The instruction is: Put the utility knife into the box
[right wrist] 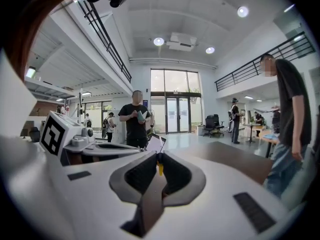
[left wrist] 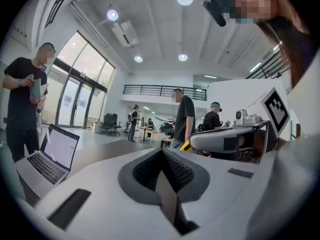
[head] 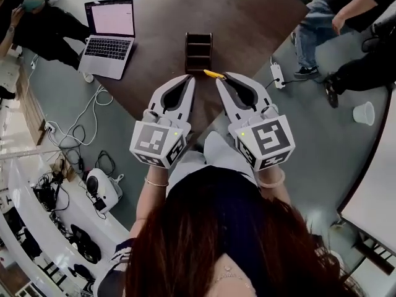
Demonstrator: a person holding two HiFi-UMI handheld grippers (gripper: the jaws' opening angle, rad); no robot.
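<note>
Right gripper (head: pixel 224 77): fingers clenched on yellow utility knife (head: pixel 214 74), knife sticking out from tips, just short of box (head: pixel 198 51), toward its near-right corner.
Left gripper (head: pixel 187 79): fingers closed, empty, also just short of box.
Both roughly level, pointing forward past box.
Advice: bring knife over open compartment, tip blade-end down, lower inside before releasing; avoid nudging box on tabletop (head: pixel 247 17).

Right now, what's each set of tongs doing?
Left tongs: closed, nothing between them.
Right tongs: closed on the utility knife.
</note>
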